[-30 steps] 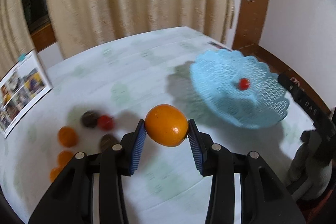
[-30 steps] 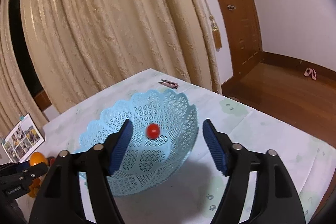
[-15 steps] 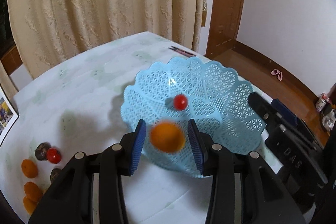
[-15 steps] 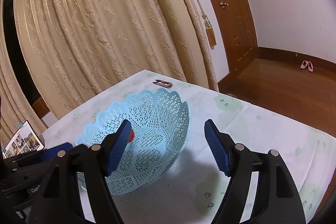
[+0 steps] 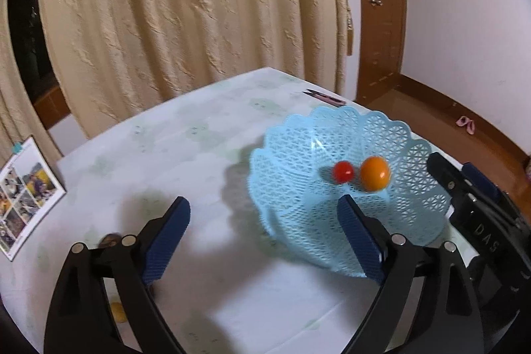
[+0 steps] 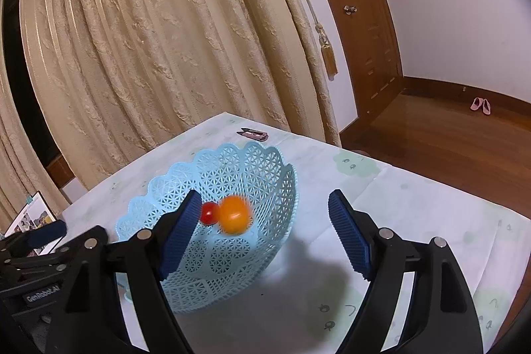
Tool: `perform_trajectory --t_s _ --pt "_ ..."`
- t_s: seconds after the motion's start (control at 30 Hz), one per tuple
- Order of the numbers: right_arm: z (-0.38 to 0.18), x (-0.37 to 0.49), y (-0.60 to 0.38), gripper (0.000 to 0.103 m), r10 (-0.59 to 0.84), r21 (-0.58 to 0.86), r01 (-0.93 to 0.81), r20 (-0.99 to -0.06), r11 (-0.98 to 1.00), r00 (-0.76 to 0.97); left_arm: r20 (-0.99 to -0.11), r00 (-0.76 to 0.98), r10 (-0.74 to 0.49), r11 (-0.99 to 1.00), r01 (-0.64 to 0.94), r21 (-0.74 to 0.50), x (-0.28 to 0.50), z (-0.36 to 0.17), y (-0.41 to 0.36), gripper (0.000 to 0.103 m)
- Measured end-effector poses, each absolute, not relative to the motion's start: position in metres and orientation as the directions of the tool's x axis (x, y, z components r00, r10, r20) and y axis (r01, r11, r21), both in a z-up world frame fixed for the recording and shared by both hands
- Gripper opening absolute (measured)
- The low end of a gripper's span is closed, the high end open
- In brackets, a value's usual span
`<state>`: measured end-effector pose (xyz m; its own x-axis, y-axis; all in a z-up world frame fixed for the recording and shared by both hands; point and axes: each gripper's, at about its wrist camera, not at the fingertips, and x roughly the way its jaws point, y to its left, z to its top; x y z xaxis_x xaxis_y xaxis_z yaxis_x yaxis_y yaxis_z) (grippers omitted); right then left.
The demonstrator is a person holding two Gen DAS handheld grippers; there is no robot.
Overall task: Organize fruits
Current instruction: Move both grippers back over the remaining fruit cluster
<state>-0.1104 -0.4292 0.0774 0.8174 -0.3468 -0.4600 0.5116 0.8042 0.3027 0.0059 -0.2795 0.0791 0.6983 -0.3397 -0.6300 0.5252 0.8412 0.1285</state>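
Two fruits inside the pale blue openwork plastic basket [image 5: 292, 188]: a round orange citrus fruit [image 5: 375, 173], slightly blurred, and a small red cherry tomato [image 5: 342, 171] just beside it on the left, apparently touching. Same pair visible from the right wrist view, orange fruit [image 6: 233, 214] blurred, tomato [image 6: 208, 213] partly hidden behind a blue ribbed pad.

Left gripper [image 5: 265, 238] spread wide, nothing between its blue ribbed pads [image 5: 166, 238], poised above the white tablecloth with faint green prints [image 5: 166, 155], near the basket's left rim. Right gripper [image 6: 264, 233] likewise spread wide and empty, hovering over the basket's [image 6: 215, 271] near-right side.

Readable lettering: white "DAS" on the black body of the right gripper [image 5: 478, 221] seen at the far right of the left wrist view; "GenRobot.AI" on the black body of the left gripper [image 6: 39, 267] at the lower left of the right wrist view.

Around: a standing printed card with a grid of photographs [image 5: 23, 188] at the table's left edge; a small dark folded tool with a pink side [image 6: 253, 133] at the far edge of the table beyond the basket; a dark roundish fruit [image 5: 109, 239] and a yellowish-orange bit [image 5: 117, 311] peeking out behind the left finger, too hidden to identify. Beyond the table, cream textured curtains [image 6: 149, 38] with a tasselled tieback [image 6: 328, 55], a brown wooden door [image 6: 358, 22], wooden floor, and pink slippers [image 6: 480, 104] by the far white wall.
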Motion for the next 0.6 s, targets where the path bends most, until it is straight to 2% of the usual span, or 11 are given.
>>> perform_trajectory --t_s 0.33,0.47,0.6 --pt "0.077 -0.112 -0.425 0.080 -0.377 0.271 0.532 -0.461 0.802 0.803 -0.602 0.739 -0.303 0.872 0.470 0.138 0.002 0.089 -0.245 0.091" --pt "0.080 -0.112 -0.419 0.087 -0.394 0.243 0.535 -0.452 0.809 0.800 -0.595 0.750 -0.288 0.885 0.446 0.134 0.000 0.092 -0.226 0.091" --pt "0.083 -0.113 -0.411 0.087 -0.374 0.252 0.518 -0.453 0.817 0.809 -0.591 0.762 -0.264 0.899 0.416 0.136 0.002 0.093 -0.210 0.091"
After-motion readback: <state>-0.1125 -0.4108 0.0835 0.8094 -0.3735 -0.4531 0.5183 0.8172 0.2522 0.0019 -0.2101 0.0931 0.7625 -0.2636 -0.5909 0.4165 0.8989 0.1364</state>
